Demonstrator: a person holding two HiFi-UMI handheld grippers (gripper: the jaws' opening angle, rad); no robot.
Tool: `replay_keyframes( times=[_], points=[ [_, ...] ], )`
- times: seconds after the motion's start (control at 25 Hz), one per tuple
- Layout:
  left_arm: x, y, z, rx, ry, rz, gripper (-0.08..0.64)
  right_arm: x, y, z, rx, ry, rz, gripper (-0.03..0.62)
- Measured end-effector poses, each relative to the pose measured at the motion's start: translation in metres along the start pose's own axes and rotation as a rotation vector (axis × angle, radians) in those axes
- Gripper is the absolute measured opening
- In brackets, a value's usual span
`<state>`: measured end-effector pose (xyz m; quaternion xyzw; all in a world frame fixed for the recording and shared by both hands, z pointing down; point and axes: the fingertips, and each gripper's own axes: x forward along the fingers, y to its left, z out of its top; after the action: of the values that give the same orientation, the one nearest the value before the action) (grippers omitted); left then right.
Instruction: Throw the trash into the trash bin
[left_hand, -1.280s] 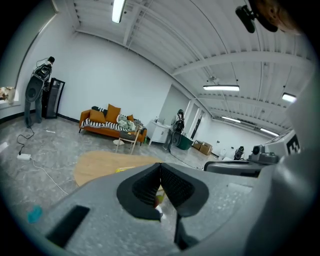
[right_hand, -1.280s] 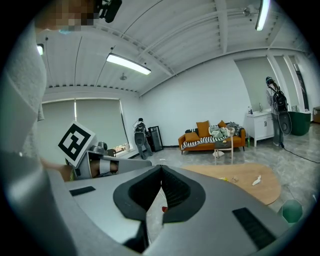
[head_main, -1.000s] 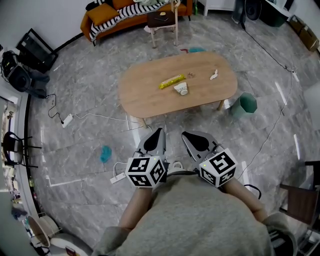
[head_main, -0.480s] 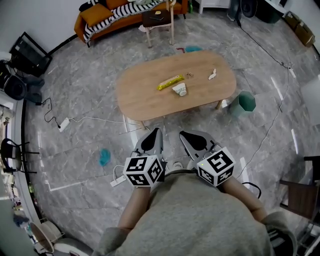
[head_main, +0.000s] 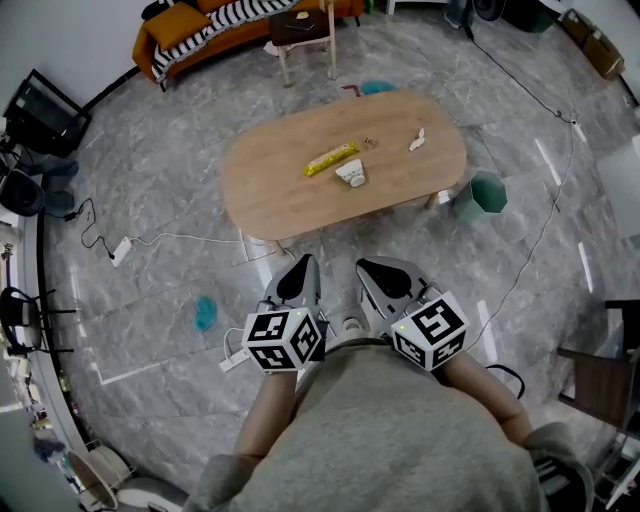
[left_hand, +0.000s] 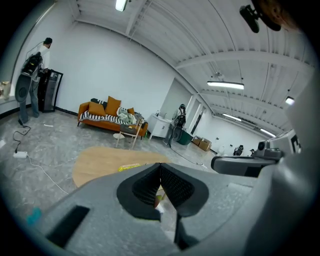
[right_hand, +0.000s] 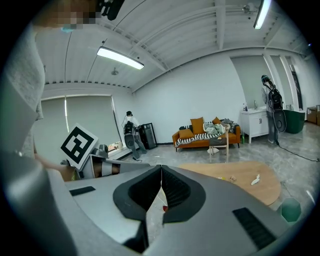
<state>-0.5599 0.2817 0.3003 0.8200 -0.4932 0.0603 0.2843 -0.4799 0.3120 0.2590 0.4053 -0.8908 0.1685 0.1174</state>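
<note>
Wooden, oval and low, the coffee table (head_main: 270, 185) stands on the grey marbled floor (head_main: 160, 240) ahead of the person. The trash lies on its top: a long yellow wrapper (head_main: 332, 159), a crumpled white lump (head_main: 350, 175) just beside it, and a small white scrap (head_main: 417, 140) nearer the right end. The green plastic trash bin (head_main: 481, 196) sits on the floor by the table's right end. Both tools are held low, well short of the table. The left gripper (head_main: 300, 275) has its jaws pressed together on nothing, and the right gripper (head_main: 378, 277) is likewise closed and empty.
</note>
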Motion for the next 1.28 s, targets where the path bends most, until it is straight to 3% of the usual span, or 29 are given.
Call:
replay_keyframes(
  times=[1.28],
  points=[
    [0.184, -0.014, 0.044, -0.011, 0.078, 0.074, 0.011, 0.061, -0.183, 0.061, -0.016, 0.054, 0.085, 0.009]
  ],
)
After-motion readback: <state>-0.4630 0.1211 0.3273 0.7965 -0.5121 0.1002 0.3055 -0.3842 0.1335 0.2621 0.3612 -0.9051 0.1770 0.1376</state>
